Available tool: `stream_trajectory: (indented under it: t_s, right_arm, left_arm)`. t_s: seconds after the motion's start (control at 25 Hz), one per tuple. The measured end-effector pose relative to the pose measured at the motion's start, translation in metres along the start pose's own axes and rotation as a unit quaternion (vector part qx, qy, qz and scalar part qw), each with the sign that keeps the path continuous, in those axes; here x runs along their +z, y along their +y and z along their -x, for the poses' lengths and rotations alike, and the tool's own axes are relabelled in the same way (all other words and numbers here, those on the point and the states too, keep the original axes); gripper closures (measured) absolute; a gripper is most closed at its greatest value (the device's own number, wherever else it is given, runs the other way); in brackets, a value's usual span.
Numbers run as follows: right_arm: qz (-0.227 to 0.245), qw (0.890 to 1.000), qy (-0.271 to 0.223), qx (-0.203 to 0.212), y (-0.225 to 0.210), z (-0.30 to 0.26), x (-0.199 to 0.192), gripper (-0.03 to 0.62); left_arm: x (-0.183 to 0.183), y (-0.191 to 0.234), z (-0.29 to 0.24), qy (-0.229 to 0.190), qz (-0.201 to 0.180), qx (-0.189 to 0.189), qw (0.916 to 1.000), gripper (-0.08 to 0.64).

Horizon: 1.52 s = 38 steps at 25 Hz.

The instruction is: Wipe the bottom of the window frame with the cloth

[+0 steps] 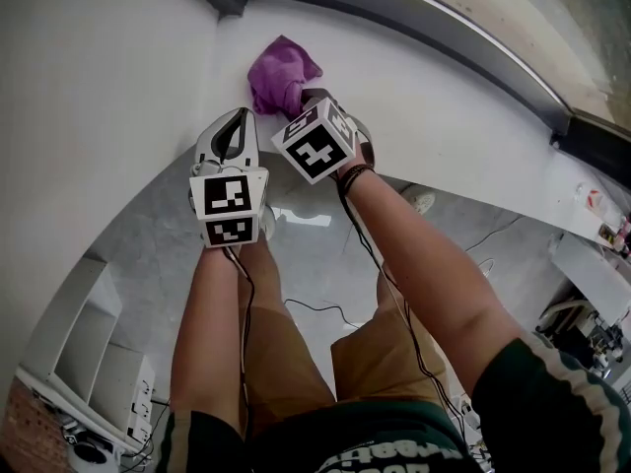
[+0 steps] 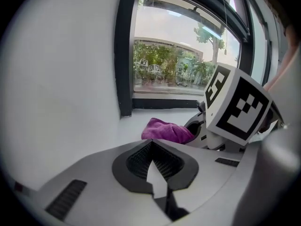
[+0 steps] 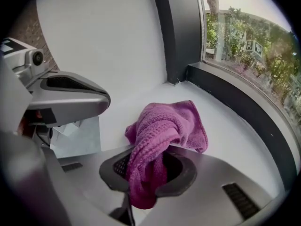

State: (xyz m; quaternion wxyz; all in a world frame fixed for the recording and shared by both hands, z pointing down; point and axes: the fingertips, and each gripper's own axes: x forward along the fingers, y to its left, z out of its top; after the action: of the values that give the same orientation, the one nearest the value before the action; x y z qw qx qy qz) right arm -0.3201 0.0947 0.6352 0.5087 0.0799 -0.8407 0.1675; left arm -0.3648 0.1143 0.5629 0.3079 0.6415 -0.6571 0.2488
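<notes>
My right gripper [image 3: 148,173] is clamped on the purple knitted cloth [image 3: 162,131]. The cloth's bunched free end lies on the white windowsill [image 3: 221,126], in the corner near the dark bottom window frame [image 3: 235,100] and the white side wall [image 3: 108,41]. My left gripper [image 2: 153,166] sits just beside the right one at the sill's edge, jaws together with nothing between them. Both bare forearms reach straight forward, above a grey floor [image 1: 148,254].

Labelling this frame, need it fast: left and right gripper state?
Left gripper: closed, nothing between the jaws.
Right gripper: closed on the purple cloth.
</notes>
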Motion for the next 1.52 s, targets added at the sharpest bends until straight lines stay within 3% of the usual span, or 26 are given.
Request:
stream_trajectory:
  t_s: [0.32, 0.56, 1.16, 1.4, 1.52]
  right_arm:
    - [0.01, 0.998, -0.059, 0.036, 0.012, 0.002, 0.026, 0.503]
    - [-0.022, 0.992, -0.117, 0.052, 0.009, 0.049, 0.041, 0.503]
    - [-0.04, 0.962, -0.266, 0.048, 0.003, 0.274, 0.05, 0.503]
    - [-0.081, 0.948, -0.306, 0.017, -0.024, 0.374, 0.036, 0.503]
    - [-0.079, 0.944, -0.32, 0.005, -0.021, 0.427, 0.031, 0.503]
  left_arm:
    - [-0.002, 0.012, 0.007, 0.0, 0.005, 0.005, 1.0, 0.554]
    - [0.02, -0.001, 0.021, -0.013, 0.005, -0.001, 0.9999, 0.554]
    - [0.164, -0.107, 0.119, -0.079, -0.016, -0.045, 0.9957, 0.554]
    - [0.227, -0.183, 0.166, -0.104, -0.046, -0.094, 0.9891, 0.554]
    - [0.253, -0.226, 0.201, -0.113, -0.075, -0.131, 0.9821, 0.554]
